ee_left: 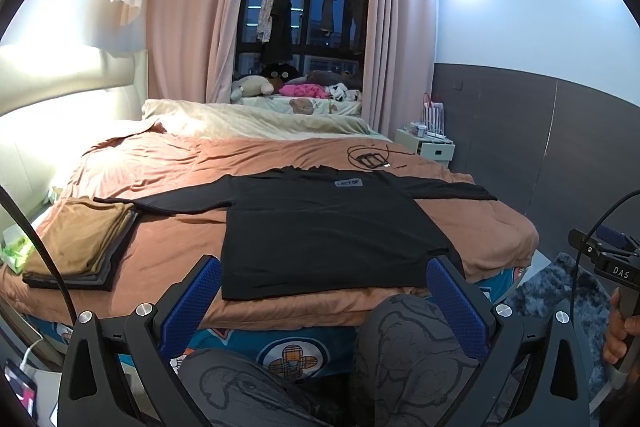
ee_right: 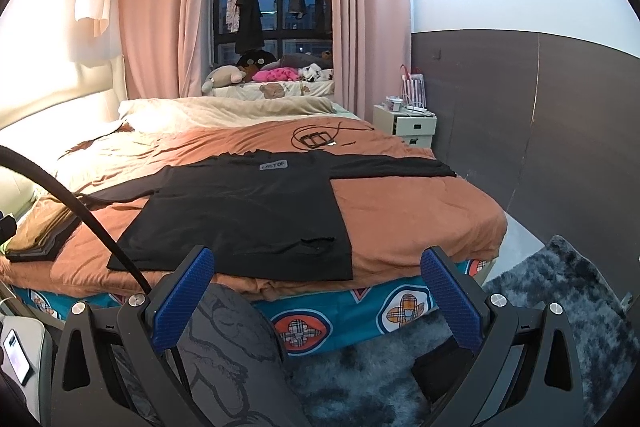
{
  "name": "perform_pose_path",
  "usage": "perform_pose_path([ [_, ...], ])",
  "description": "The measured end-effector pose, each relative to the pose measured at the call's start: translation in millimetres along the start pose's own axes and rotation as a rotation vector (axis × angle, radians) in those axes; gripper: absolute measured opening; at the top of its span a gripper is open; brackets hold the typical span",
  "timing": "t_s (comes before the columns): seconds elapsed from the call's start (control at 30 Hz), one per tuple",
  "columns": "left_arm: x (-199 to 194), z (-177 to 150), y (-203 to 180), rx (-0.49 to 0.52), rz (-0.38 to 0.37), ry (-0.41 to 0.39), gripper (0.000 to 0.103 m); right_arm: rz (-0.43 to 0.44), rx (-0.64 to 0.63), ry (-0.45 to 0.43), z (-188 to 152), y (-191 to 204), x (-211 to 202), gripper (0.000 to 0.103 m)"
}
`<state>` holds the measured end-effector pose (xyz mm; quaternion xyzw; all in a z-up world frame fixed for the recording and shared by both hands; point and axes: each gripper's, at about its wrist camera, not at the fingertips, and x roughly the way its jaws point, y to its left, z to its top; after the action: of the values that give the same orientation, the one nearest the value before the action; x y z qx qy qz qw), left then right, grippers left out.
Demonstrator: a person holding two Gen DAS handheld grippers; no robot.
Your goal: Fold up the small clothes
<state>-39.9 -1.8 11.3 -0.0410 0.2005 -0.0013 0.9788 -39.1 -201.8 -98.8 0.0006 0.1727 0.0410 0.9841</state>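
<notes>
Right now my left gripper (ee_left: 324, 297) and right gripper (ee_right: 316, 289) both hang with fingers spread wide and empty, held back off the near edge of the bed (ee_left: 168, 247), above my knees. My black T-shirt (ee_left: 320, 227) lies flat on the brown cover, hem nearest me, sleeves out to left and right, with a folded stack (ee_left: 76, 247) at the left. I judge the risk is pinching the cover along with the thin shirt, or dragging the hem off the edge, which would wrinkle the whole spread and skew the fold
</notes>
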Motion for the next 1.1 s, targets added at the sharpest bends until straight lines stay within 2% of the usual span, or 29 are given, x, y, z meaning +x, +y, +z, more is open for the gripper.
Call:
perform_pose_path([
  [0.57,23,15,17,-0.004,0.023,0.028,0.103,0.018,0.026,0.021,17,5,22,0.103],
  [0.87,49,24,34,-0.014,0.057,0.042,0.103,0.038,0.014,0.045,32,8,54,0.103],
  [1.1,90,35,63,-0.052,0.099,0.062,0.103,0.067,-0.022,0.066,50,17,95,0.103],
])
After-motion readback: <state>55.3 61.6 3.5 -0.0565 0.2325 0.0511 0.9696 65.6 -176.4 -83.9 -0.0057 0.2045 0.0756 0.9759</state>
